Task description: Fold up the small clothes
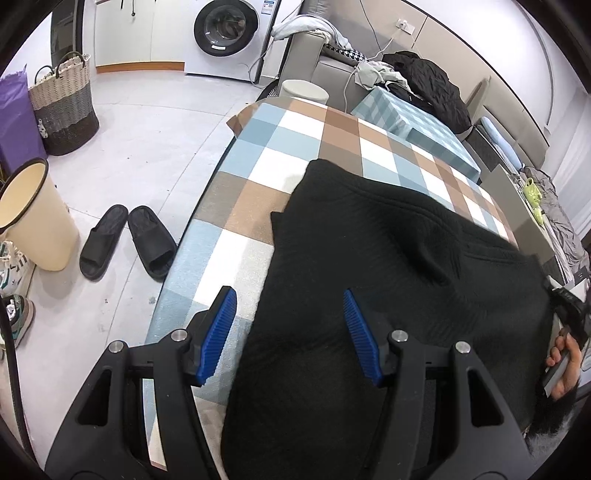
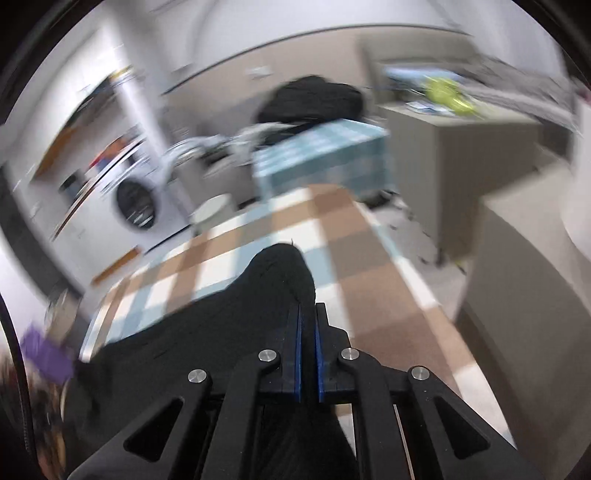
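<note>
A black knit garment (image 1: 388, 258) lies spread over the table's checked cloth (image 1: 258, 166). My left gripper (image 1: 289, 293) hovers above the garment's left edge. It is open: one blue pad stands over the bare cloth, the other over the fabric, and nothing is pinched. In the blurred right wrist view, my right gripper (image 2: 307, 308) is shut on a corner of the black garment (image 2: 221, 332). The fabric rises in a peak just ahead of the closed tips, lifted off the checked cloth (image 2: 369, 277). A hand (image 1: 565, 362) holding that gripper shows at the right edge.
Left of the table on the floor are black slippers (image 1: 129, 240), a cream bin (image 1: 33, 218) and a woven basket (image 1: 64, 107). A washing machine (image 1: 229, 33) stands at the back. Behind the table are a smaller checked table (image 1: 417, 122) and a sofa with dark clothes (image 1: 432, 81).
</note>
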### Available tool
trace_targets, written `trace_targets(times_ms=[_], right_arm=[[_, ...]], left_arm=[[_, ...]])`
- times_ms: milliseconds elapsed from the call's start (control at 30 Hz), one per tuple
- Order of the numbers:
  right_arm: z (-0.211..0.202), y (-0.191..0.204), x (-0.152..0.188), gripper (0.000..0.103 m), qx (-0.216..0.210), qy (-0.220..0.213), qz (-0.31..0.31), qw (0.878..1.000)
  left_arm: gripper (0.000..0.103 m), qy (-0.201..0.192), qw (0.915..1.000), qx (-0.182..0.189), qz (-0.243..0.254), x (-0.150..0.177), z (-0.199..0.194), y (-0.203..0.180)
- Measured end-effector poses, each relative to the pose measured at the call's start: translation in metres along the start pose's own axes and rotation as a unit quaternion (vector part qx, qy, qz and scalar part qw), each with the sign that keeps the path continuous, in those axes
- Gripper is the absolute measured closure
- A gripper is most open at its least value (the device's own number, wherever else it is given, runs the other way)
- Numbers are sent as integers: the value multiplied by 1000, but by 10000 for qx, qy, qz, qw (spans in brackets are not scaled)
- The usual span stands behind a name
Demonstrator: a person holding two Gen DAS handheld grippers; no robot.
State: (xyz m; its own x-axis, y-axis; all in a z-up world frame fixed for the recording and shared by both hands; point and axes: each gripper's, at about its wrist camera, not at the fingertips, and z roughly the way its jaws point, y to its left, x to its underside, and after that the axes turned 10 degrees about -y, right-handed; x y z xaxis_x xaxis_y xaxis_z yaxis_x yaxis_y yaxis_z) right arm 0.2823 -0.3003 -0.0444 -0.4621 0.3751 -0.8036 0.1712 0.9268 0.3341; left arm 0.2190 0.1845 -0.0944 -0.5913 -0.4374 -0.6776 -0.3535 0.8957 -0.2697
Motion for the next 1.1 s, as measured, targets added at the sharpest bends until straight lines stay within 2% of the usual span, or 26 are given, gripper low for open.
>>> trace_targets(times_ms=[100,200,267,367,433,500,633,667,700,733,767,833,900,967,1067,1100], right_arm=[[13,-6,3,97,128,266,280,9992],[15,-6,4,85,195,461,261,9984],[9,-7,3,65,134,470,279,9984],[-6,-4,7,62,49,401,200,9990],[-17,0,11,57,-27,411,80,9991],[-29,3,18,50,-90,407,-28,9991],[-47,10,36,49,-315,529,-138,9980],[-50,12,39,49,-356,556,-152,9977],[-51,13,42,49,-380,577,-167,9975],[-53,15,45,49,-401,609,-211,9971],[-55,16,47,49,-407,631,-251,9969],[-59,15,50,49,-408,640,-271,9967],[-63,13,52,49,-376,622,-242,9971],[-64,9,50,49,-360,605,-202,9973],[-63,6,46,49,-312,580,-166,9977],[-63,5,46,49,-294,585,-164,9977]], left_arm=[[46,43,10000,-13,23,3,2,-4],[46,44,10000,23,86,2,3,-11],[46,34,9999,35,140,-3,5,-20],[46,22,9993,188,309,-12,5,-39],[42,21,9979,360,539,-19,10,-63],[40,51,9955,533,776,-24,22,-87],[40,277,9925,521,1073,-31,63,-129],[46,310,9919,435,1151,-31,74,-137],[66,293,9907,441,1250,-32,83,-144],[79,297,9894,442,1350,-32,92,-150],[99,343,9887,414,1398,-33,99,-153],[102,193,9906,519,1254,-38,101,-152],[102,-139,9911,562,1197,-48,93,-150],[102,-255,9918,619,1092,-58,91,-146],[102,-136,9930,599,1013,-64,101,-141],[101,37,9936,530,999,-62,108,-141]])
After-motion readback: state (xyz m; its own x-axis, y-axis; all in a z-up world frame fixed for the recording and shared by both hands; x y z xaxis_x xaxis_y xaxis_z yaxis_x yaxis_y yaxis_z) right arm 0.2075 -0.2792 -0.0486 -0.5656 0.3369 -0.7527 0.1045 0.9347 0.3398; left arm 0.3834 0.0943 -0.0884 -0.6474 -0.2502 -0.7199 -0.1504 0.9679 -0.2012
